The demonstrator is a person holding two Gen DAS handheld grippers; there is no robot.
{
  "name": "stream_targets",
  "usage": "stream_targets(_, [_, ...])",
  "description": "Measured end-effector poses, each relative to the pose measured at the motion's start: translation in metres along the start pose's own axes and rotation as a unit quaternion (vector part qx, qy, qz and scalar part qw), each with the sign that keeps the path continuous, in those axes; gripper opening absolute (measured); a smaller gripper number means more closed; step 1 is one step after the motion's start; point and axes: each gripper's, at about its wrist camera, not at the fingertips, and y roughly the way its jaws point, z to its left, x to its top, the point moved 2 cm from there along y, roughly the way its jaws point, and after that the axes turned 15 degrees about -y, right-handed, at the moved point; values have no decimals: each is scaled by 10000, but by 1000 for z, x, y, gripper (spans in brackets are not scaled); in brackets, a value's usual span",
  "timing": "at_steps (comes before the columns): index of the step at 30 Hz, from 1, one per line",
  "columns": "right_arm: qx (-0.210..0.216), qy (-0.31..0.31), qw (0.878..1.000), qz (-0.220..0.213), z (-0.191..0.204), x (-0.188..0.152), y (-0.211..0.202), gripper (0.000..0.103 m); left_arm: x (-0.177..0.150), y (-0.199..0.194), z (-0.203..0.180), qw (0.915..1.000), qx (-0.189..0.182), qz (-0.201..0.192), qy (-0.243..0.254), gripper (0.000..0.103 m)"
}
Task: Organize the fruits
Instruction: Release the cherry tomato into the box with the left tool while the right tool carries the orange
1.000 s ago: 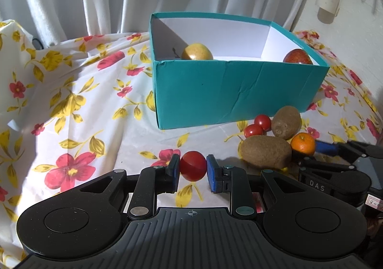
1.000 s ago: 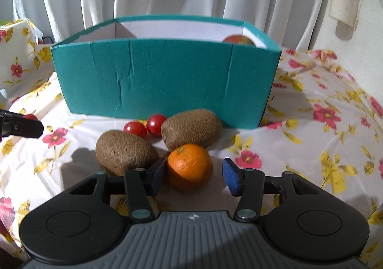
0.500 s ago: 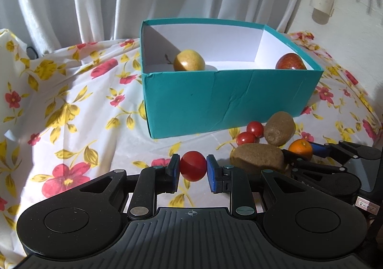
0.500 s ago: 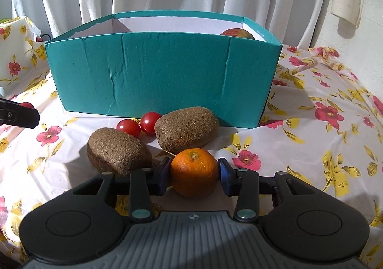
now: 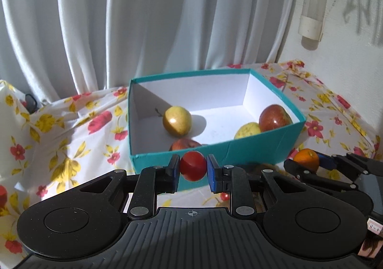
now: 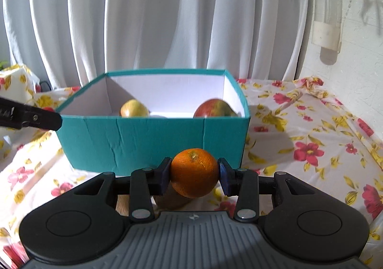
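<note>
My left gripper (image 5: 193, 169) is shut on a small red tomato (image 5: 193, 166), held in the air just before the near wall of the teal box (image 5: 251, 149). My right gripper (image 6: 194, 173) is shut on an orange (image 6: 194, 172), lifted above a kiwi (image 6: 170, 199) in front of the same teal box (image 6: 153, 139). In the left wrist view the right gripper (image 5: 308, 162) shows at the right with the orange (image 5: 306, 161). The box holds a yellow apple (image 5: 177, 121), a red apple (image 5: 275, 117), another yellow fruit (image 5: 247, 130) and a reddish one (image 5: 185, 144).
A flowered cloth (image 6: 311, 139) covers the table. White curtains (image 6: 167, 17) hang behind the box and a white wall (image 6: 354, 65) stands at the right. A small red tomato (image 5: 223, 196) lies on the cloth under the left gripper. The left gripper's finger (image 6: 31, 117) reaches in from the left.
Both grippers rose from the cloth with their fruit. The right gripper closed onto the orange and lifted it off the table; the box's inside now shows from above.
</note>
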Motion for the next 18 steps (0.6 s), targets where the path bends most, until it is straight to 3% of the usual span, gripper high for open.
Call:
stream_targets(10, [-224,63,9988,-430,-12,21,-14,40,52,20,-21,9984,336,-412,-189,27])
stream_targets(18, [-349,-22,9975,-619,-15,32,-21,40,63,44,-18,9968,587,-412,-340,27])
